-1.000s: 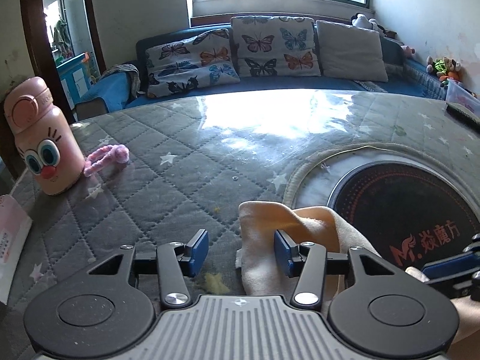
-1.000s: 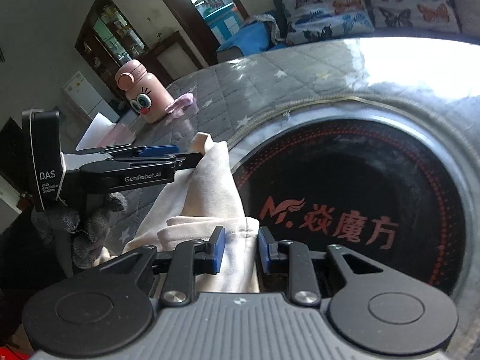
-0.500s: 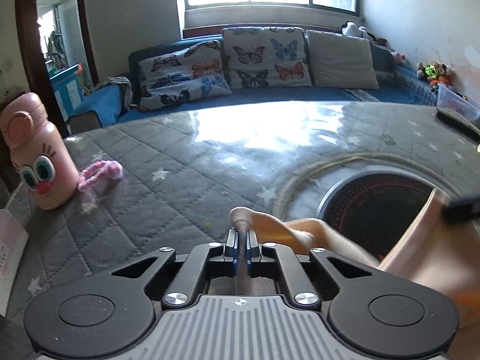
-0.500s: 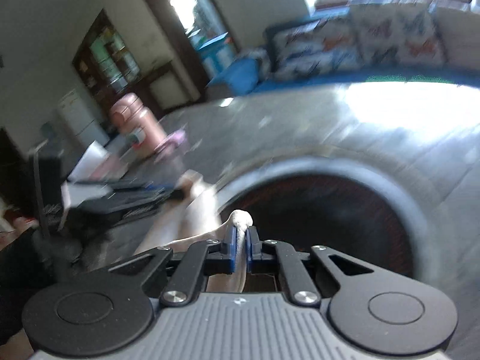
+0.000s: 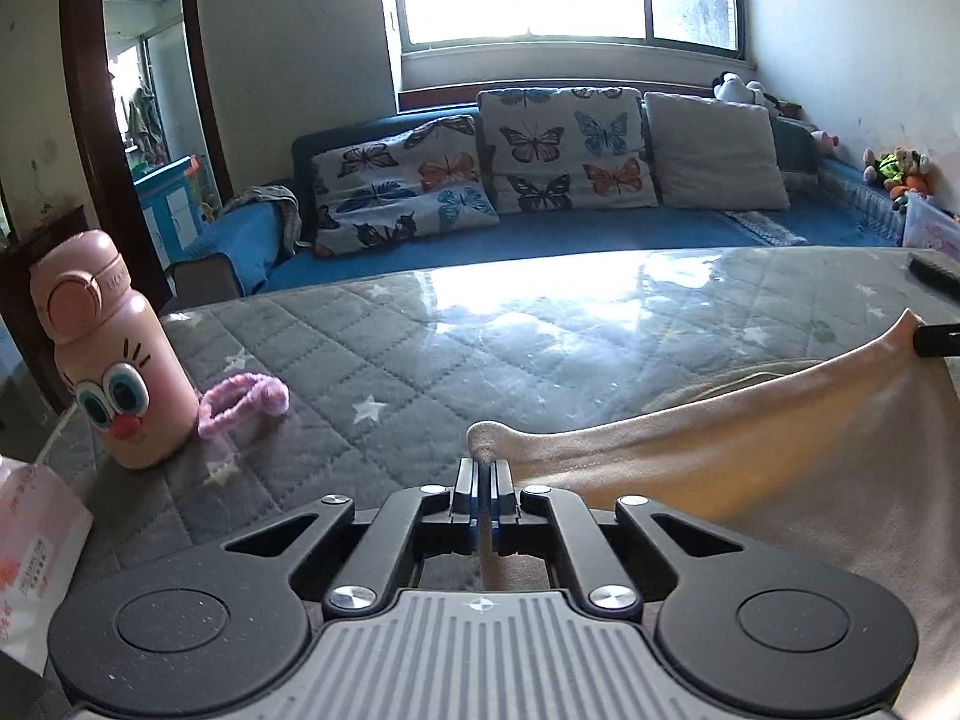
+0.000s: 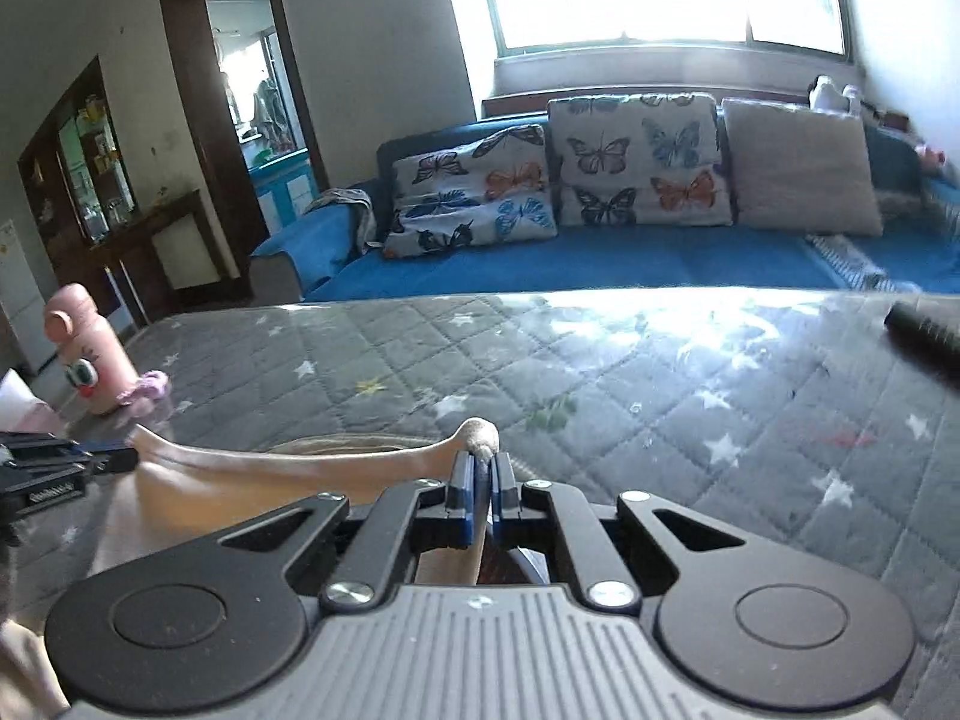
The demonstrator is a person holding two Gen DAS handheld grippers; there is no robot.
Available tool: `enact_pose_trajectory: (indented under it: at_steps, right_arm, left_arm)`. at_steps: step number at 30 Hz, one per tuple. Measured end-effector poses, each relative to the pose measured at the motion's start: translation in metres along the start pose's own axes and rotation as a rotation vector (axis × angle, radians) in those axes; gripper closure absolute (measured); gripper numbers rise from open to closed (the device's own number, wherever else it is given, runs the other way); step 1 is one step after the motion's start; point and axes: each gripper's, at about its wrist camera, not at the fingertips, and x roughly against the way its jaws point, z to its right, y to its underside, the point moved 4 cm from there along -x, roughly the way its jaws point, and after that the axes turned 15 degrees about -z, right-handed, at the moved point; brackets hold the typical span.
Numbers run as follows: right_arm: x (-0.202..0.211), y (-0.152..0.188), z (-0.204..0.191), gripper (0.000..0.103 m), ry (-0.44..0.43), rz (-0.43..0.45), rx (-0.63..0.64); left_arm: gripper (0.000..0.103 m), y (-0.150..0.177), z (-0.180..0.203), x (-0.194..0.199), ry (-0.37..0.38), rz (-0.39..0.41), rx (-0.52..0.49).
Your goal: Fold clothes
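A cream-coloured garment (image 5: 750,462) hangs stretched between my two grippers above the grey quilted table (image 5: 390,348). My left gripper (image 5: 482,468) is shut on one corner of it. My right gripper (image 6: 480,468) is shut on the other corner of the garment (image 6: 288,468). In the left wrist view the right gripper shows as a dark tip (image 5: 936,339) at the garment's far corner. In the right wrist view the left gripper (image 6: 66,465) shows at the left edge. The cloth below the held edge is mostly hidden by the gripper bodies.
A pink cartoon-face bottle (image 5: 111,360) and a pink fuzzy hair band (image 5: 243,399) stand at the table's left. A pink-and-white paper pack (image 5: 30,546) lies near the left front. A dark remote-like object (image 6: 924,330) lies at the far right. A blue sofa (image 5: 540,228) stands behind.
Both grippers closed on the garment's corners and lifted it off the table. They moved apart and spread its top edge taut. The round dark mat is now out of sight.
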Motion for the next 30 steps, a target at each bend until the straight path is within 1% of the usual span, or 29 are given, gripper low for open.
enact_pose_trajectory:
  at_steps: [2,5,6,8,11,14,16,18,19,22,24,25,28,29,30]
  right_arm:
    - [-0.011,0.000,0.002,0.098,0.022,-0.012,0.009]
    - [-0.030,0.002,0.004,0.097,0.049,-0.057,0.024]
    - [-0.034,0.003,0.005,0.096,0.053,-0.075,0.028]
    - [-0.037,0.006,0.005,0.091,0.068,-0.094,0.039]
    - [-0.027,0.011,0.001,0.090,0.057,-0.096,0.061]
    - [-0.011,0.023,-0.011,0.087,0.025,-0.112,0.108]
    - [0.001,0.033,-0.023,0.086,-0.010,-0.127,0.140]
    - [0.014,0.046,-0.035,0.082,-0.071,-0.147,0.171]
    - [0.021,0.053,-0.042,0.077,-0.096,-0.154,0.193]
    - [0.046,0.076,-0.064,0.068,-0.154,-0.165,0.286]
    - [0.063,0.091,-0.080,0.066,-0.185,-0.168,0.354]
    - [0.070,0.098,-0.085,0.064,-0.196,-0.169,0.378]
    - [0.091,0.116,-0.106,0.062,-0.236,-0.182,0.461]
    - [0.095,0.121,-0.111,0.061,-0.246,-0.187,0.481]
    - [0.098,0.127,-0.115,0.060,-0.255,-0.192,0.497]
  left_arm:
    - [0.099,-0.002,0.001,-0.007,-0.017,-0.007,-0.008]
    - [0.099,-0.004,0.003,-0.016,-0.039,-0.027,-0.018]
    - [0.096,-0.002,0.002,-0.017,-0.034,-0.036,-0.018]
    - [0.094,0.002,0.003,-0.013,-0.031,-0.044,-0.028]
    - [0.092,0.008,0.008,0.000,-0.021,-0.029,-0.061]
    - [0.092,0.017,0.018,0.012,0.014,-0.033,-0.087]
    - [0.089,0.024,0.026,0.019,0.041,-0.039,-0.110]
    - [0.080,0.032,0.036,0.024,0.063,-0.047,-0.136]
    - [0.079,0.035,0.041,0.026,0.068,-0.050,-0.148]
    - [0.078,0.043,0.054,0.029,0.082,-0.059,-0.171]
    - [0.071,0.048,0.058,0.030,0.090,-0.068,-0.173]
    - [0.069,0.050,0.060,0.030,0.091,-0.071,-0.173]
    - [0.061,0.055,0.064,0.032,0.092,-0.080,-0.173]
    - [0.057,0.057,0.065,0.033,0.093,-0.083,-0.171]
    - [0.056,0.058,0.066,0.034,0.095,-0.086,-0.170]
